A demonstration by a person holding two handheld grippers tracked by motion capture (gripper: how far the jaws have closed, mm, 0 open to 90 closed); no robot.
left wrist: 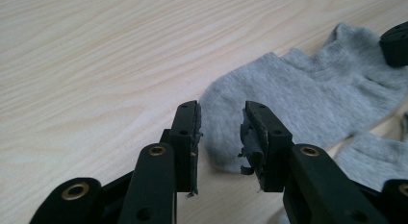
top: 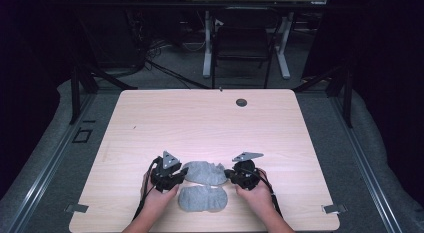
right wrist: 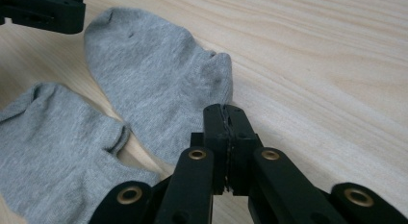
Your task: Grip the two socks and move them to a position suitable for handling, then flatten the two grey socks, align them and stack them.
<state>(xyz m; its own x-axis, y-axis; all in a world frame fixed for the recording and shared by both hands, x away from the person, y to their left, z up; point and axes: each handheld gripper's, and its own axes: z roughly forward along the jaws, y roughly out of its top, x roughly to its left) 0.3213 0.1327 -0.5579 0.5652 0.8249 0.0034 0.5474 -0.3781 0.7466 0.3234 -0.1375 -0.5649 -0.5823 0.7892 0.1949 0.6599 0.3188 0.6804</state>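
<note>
Two grey ankle socks lie near the table's front edge. The farther sock [top: 204,173] stretches between the two grippers; the nearer sock [top: 202,198] lies just in front of it. My left gripper [top: 183,174] is open at the farther sock's left end, and that sock [left wrist: 308,94] has its rounded end between the open jaws of the left gripper [left wrist: 221,132]. My right gripper [right wrist: 226,113] is shut at the right end of the farther sock [right wrist: 154,84], its tips beside the sock's edge with no cloth showing between them. The nearer sock [right wrist: 53,147] lies to its left.
The wooden table [top: 200,123] has a small dark round grommet [top: 241,102] near its far edge. Beyond the table stand a black chair [top: 243,40] and a white desk frame [top: 285,48]. Dark metal stands flank the table on both sides.
</note>
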